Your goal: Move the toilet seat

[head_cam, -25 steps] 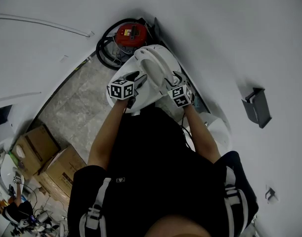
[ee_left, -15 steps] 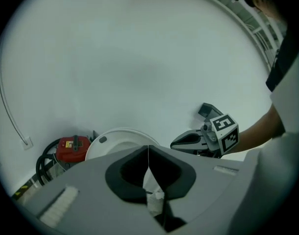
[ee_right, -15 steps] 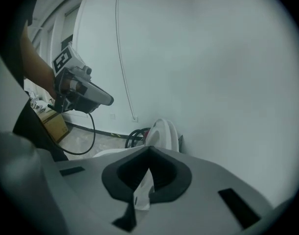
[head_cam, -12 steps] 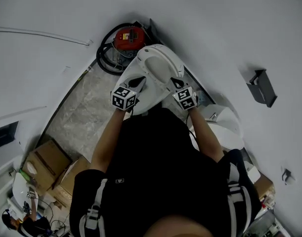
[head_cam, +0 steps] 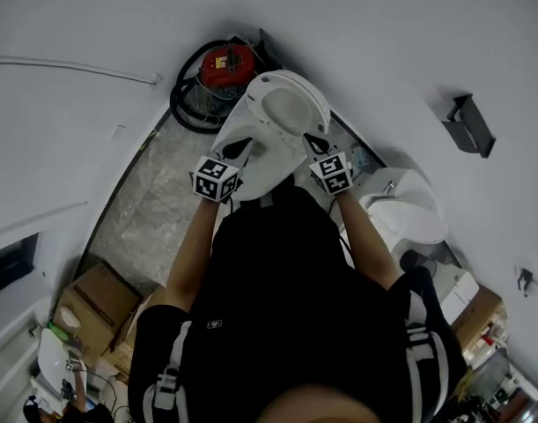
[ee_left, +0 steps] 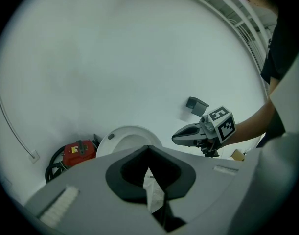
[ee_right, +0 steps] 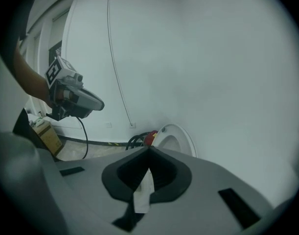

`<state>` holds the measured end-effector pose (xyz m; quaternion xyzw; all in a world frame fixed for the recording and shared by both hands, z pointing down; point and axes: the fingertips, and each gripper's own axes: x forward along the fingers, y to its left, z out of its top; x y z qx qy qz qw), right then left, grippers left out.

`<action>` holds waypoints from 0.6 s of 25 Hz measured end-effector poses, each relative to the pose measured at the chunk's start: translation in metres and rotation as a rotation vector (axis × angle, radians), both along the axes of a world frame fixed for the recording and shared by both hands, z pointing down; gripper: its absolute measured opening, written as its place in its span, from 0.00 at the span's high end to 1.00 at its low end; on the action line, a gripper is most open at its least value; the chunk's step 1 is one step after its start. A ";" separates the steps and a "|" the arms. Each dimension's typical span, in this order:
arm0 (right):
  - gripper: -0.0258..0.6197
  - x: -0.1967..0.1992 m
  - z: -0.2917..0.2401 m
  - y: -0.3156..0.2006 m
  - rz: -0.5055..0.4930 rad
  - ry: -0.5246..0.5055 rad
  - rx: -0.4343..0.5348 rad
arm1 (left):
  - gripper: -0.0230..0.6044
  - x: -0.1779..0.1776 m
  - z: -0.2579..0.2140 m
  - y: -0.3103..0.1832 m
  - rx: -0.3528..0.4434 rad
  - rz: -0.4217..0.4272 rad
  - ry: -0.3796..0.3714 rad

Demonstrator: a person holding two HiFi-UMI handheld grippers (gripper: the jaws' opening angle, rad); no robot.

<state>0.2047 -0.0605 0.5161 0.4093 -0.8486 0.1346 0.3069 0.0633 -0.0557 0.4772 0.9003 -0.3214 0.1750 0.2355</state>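
The white toilet seat [head_cam: 286,113] shows its ring-shaped far end toward the wall. My left gripper [head_cam: 242,148] is at its left side and my right gripper [head_cam: 313,142] at its right side, each shut on the nearer part's edge. In the left gripper view a white strip of the seat sits pinched in my left gripper [ee_left: 149,177], with the ring [ee_left: 127,141] beyond and the right gripper [ee_left: 181,137] across from it. The right gripper view shows my right gripper [ee_right: 148,177] clamped the same way, the ring [ee_right: 176,141] ahead and the left gripper [ee_right: 98,103] at upper left.
A red vacuum cleaner [head_cam: 224,64] with a coiled black hose stands by the wall behind the seat. At the right stands a white toilet or basin [head_cam: 409,214]. A dark holder [head_cam: 469,123] hangs on the wall. Cardboard boxes [head_cam: 92,302] lie at lower left on the grey tiled floor [head_cam: 154,210].
Both grippers have closed onto the seat's sides and moved with it toward the wall, a little higher. The seat's ring end now shows more fully in front of the vacuum cleaner.
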 end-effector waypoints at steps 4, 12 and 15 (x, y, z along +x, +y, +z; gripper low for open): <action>0.96 -0.013 -0.006 0.013 0.037 -0.015 0.012 | 0.97 -0.016 0.000 0.011 -0.009 -0.007 0.015; 0.96 -0.026 -0.010 0.041 0.091 -0.007 0.026 | 0.97 -0.036 -0.004 0.029 0.004 0.023 0.024; 0.96 -0.026 -0.009 0.052 0.115 -0.004 0.029 | 0.97 -0.039 -0.004 0.036 0.010 0.039 0.028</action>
